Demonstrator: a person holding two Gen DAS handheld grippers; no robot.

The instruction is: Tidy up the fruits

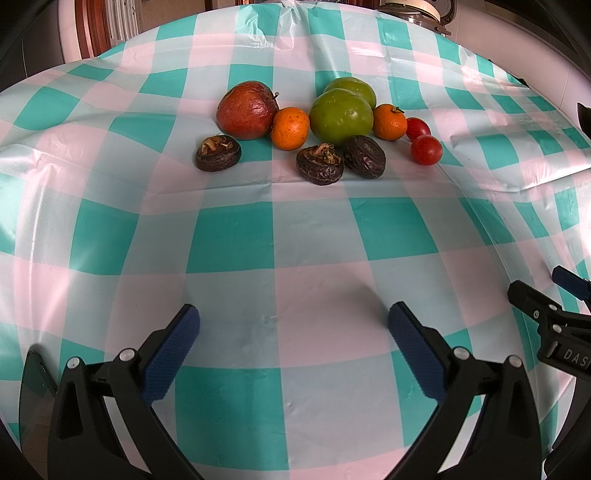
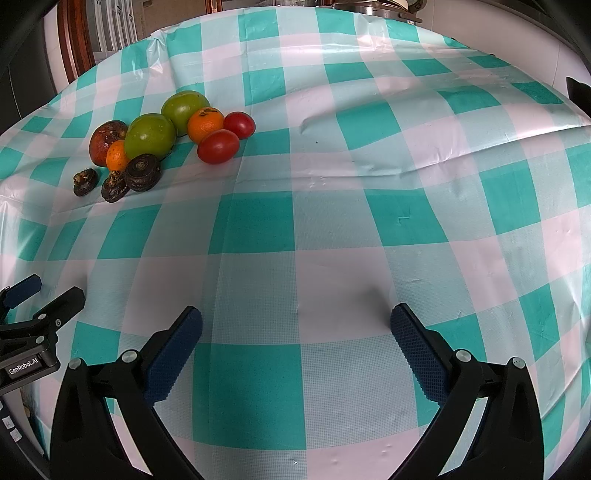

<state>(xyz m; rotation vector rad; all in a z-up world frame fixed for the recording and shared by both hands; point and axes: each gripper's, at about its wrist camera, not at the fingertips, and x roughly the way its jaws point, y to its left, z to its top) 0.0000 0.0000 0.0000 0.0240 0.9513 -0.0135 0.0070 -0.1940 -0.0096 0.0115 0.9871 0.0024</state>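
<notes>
A cluster of fruit lies on the checked tablecloth [image 1: 295, 236]. It holds a red apple [image 1: 246, 110], two green fruits [image 1: 340, 116], two mandarins [image 1: 290, 128], two red cherry tomatoes [image 1: 426, 149] and three dark water chestnuts [image 1: 218, 152]. The same cluster shows at the far left in the right wrist view, with the front green fruit [image 2: 149, 136] and a tomato [image 2: 218, 146] among it. My left gripper [image 1: 293, 323] is open and empty, well short of the fruit. My right gripper [image 2: 295, 326] is open and empty, to the right of the fruit.
The teal, pink and white cloth [image 2: 332, 221] is wrinkled near the fruit. A metal cooker [image 1: 417, 11] stands at the far edge. A wooden chair back [image 2: 75, 40] is at the far left. Each gripper shows in the other's view: the right one [image 1: 554, 317], the left one [image 2: 33, 310].
</notes>
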